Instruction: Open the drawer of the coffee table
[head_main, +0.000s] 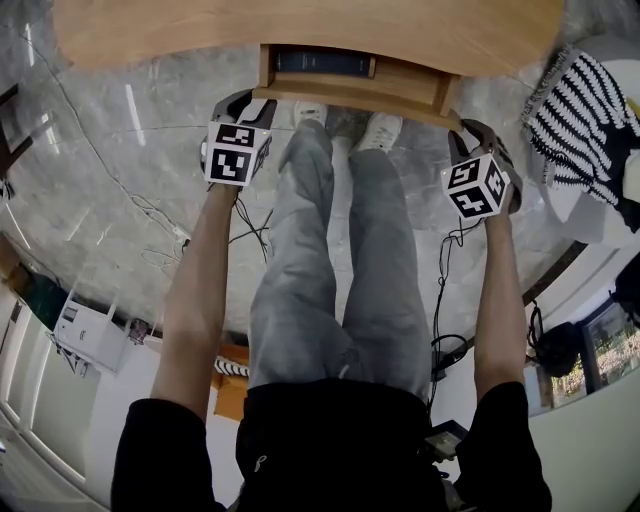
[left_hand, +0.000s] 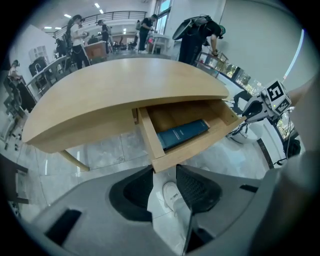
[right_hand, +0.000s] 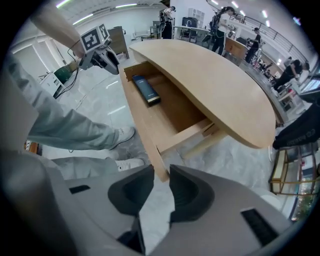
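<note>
The wooden coffee table (head_main: 300, 25) has its drawer (head_main: 355, 95) pulled out, and a dark book (head_main: 322, 62) lies inside it. My left gripper (head_main: 238, 140) hangs just outside the drawer front's left corner, on the near side. My right gripper (head_main: 478, 185) hangs off the right corner. In the left gripper view, the jaws (left_hand: 164, 172) stand open with only floor and a shoe in the gap; the drawer corner (left_hand: 160, 162) sits just beyond the tips. In the right gripper view, the jaws (right_hand: 162, 172) are also open, with the drawer's corner (right_hand: 159, 167) at the mouth of the gap.
The person's legs and white shoes (head_main: 380, 130) stand on the marble floor between the grippers. A striped cloth (head_main: 575, 100) lies on a white seat at the right. Cables (head_main: 250, 225) trail over the floor. People and desks (left_hand: 80, 35) stand beyond the table.
</note>
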